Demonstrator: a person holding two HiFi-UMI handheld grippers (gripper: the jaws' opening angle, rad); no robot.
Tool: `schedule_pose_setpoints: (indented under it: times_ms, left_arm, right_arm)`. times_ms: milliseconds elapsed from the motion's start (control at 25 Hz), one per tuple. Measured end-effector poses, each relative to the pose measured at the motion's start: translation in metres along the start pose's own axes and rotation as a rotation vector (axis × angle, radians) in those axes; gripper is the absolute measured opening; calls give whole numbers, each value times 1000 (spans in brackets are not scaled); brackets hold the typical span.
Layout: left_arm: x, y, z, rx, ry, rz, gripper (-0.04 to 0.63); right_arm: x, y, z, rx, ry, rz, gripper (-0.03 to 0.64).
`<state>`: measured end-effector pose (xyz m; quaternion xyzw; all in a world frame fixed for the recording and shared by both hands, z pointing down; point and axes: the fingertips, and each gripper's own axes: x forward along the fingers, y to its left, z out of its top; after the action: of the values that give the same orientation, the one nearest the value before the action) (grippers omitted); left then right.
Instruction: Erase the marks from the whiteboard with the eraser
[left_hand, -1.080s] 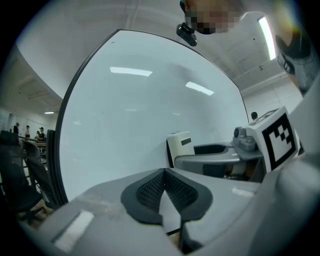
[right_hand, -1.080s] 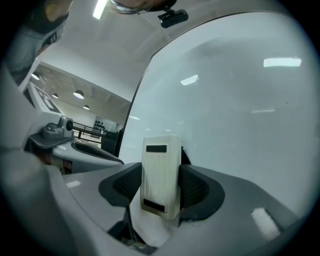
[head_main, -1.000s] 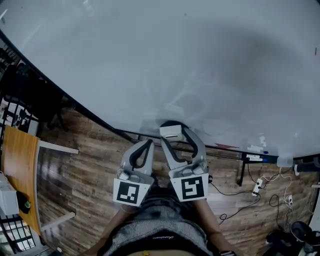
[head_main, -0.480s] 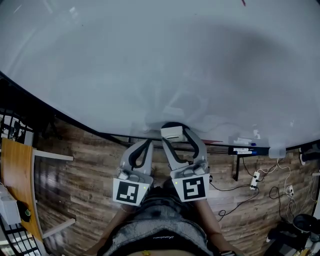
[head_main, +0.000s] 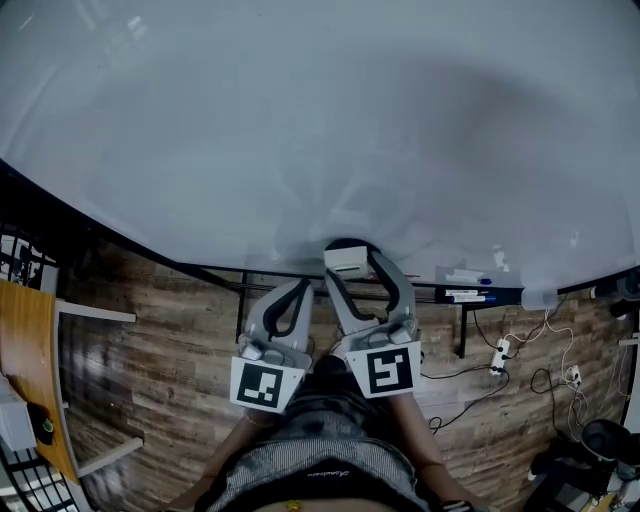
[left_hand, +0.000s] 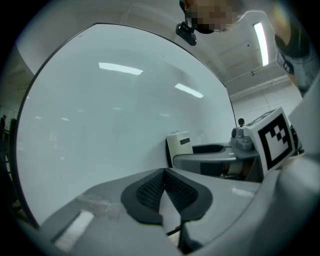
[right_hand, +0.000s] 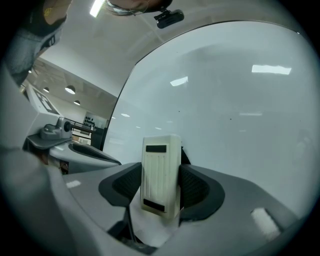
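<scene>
The whiteboard (head_main: 300, 120) fills the upper part of the head view and looks wiped, with only faint smears. A white eraser (right_hand: 161, 175) with dark end strips is clamped between the black pads of my right gripper (head_main: 347, 264), close to the board's lower edge. That same eraser (head_main: 346, 261) shows at the gripper's tip in the head view and to the right, eraser (left_hand: 178, 144), in the left gripper view. Beside it, my left gripper (head_main: 296, 288) is shut with nothing between its pads (left_hand: 150, 192), just below the board.
The board's tray (head_main: 480, 296) at the lower right holds markers (head_main: 466, 296). A wooden desk (head_main: 25, 360) stands at the far left on the plank floor. Cables and a power strip (head_main: 495, 355) lie at the right, with the board (left_hand: 100, 115) close ahead.
The view has shifted so the board's lower edge sits lower and the marker tray has slid left. Both grippers keep their places, the right one still clamped on the eraser.
</scene>
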<state>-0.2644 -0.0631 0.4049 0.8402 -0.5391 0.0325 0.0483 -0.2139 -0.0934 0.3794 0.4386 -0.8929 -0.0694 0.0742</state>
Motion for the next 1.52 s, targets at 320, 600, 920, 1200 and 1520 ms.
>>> schedule_pose_setpoints:
  times_ms: [320, 600, 920, 1200, 1520]
  left_arm:
    - [4, -6, 0, 7, -5, -34, 3]
    - [11, 1, 8, 23, -13, -129, 3]
    - [13, 5, 1, 35, -21, -237, 3]
    - [10, 1, -7, 32, -6, -272, 3]
    - [28, -16, -7, 29, 5, -240, 3]
  right_arm:
    - [-1, -2, -1, 10, 4, -27, 242]
    - [1, -3, -1, 34, 21, -109, 244]
    - [3, -3, -3, 26, 19, -203, 245]
    - [5, -3, -3, 17, 30, -216, 249]
    - [-6, -11, -4, 7, 34, -131, 247]
